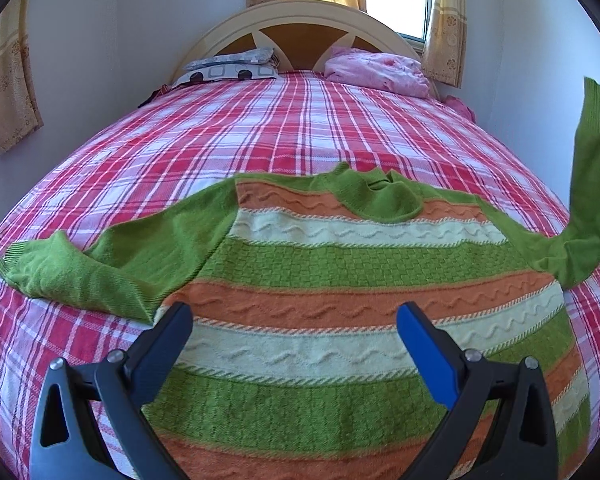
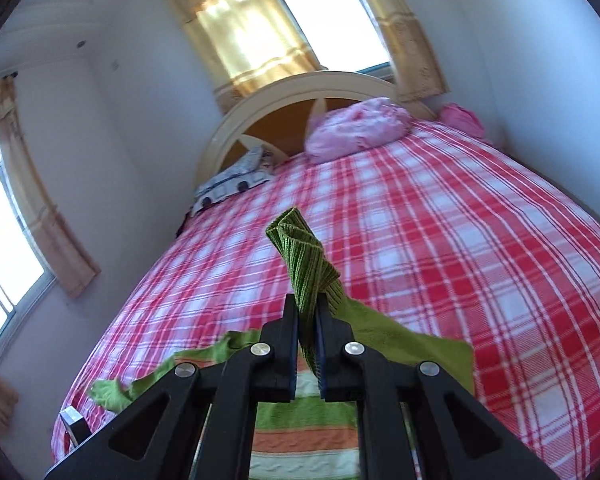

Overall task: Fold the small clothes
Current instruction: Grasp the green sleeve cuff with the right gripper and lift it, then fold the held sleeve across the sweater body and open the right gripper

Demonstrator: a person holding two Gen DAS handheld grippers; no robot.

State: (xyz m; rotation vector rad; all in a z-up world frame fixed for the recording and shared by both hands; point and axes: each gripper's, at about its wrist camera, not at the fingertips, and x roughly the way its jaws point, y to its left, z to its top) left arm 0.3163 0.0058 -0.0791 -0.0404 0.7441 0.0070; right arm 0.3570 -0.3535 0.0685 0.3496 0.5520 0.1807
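The left gripper point(image 1: 294, 322) hovers with jaws wide apart and empty, just above the striped sweater point(image 1: 340, 264) spread flat on the bed point(image 1: 260, 128). The right gripper point(image 2: 307, 320) is clamped on the green sleeve cuff point(image 2: 304, 268), lifted clear of the bed. Beyond lie a pink pillow point(image 2: 356, 128) and the headboard point(image 2: 268, 96).

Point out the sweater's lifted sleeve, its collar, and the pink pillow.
lifted sleeve point(image 1: 592, 184), left wrist view, middle of the raised green length.
collar point(image 1: 374, 196), left wrist view, green neck band.
pink pillow point(image 2: 356, 128), right wrist view, its middle.
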